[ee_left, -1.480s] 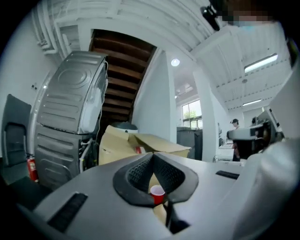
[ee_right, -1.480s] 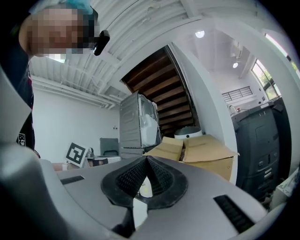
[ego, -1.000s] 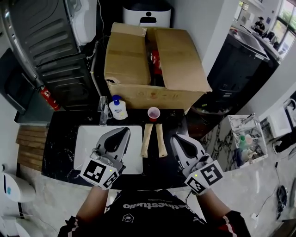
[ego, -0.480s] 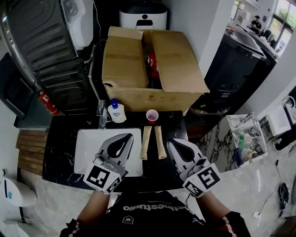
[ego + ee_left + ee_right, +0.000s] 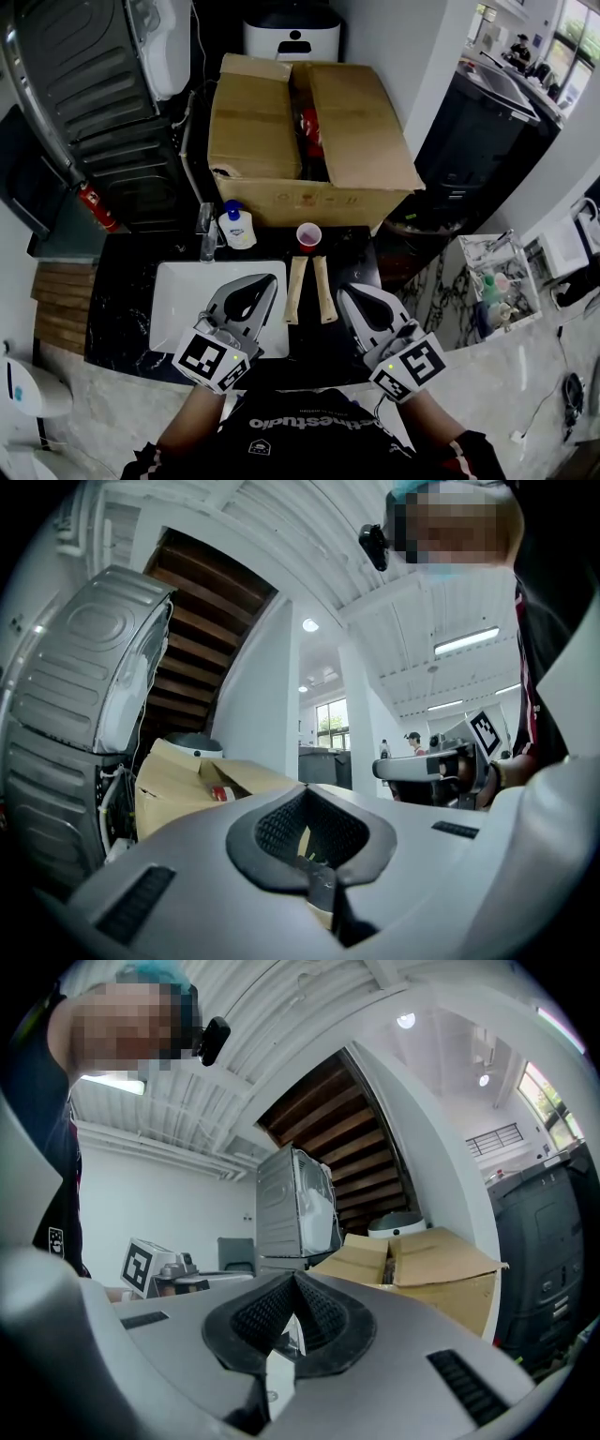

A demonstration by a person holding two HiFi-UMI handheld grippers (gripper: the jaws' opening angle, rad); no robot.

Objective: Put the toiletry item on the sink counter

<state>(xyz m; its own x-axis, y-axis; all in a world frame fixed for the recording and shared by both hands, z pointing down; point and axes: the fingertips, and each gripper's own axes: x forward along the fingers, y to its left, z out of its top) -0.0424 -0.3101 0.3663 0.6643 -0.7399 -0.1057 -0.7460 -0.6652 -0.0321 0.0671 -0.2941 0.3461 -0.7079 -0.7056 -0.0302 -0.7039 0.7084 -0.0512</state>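
Two long tan tube-shaped items [image 5: 296,287] [image 5: 324,289] lie side by side on the black sink counter [image 5: 122,291], just right of the white basin [image 5: 178,300]. My left gripper [image 5: 265,284] hovers over the basin's right half, shut and empty, with its tip close to the left tube. My right gripper [image 5: 349,296] is held over the counter just right of the tubes, also shut with nothing in it. In the left gripper view the left gripper [image 5: 305,803] points up at the cardboard box [image 5: 187,780]. The right gripper [image 5: 295,1283] does the same in its own view.
A white bottle with a blue cap [image 5: 236,225] stands beside the tap [image 5: 206,231] behind the basin. A small pink cup [image 5: 308,232] sits at the counter's back edge. The large open cardboard box [image 5: 309,131] stands behind the counter. A rack of bottles [image 5: 497,286] is at the right.
My left gripper has edged right and forward over the basin, nearer the tubes. The right gripper has barely shifted. Both stay shut.
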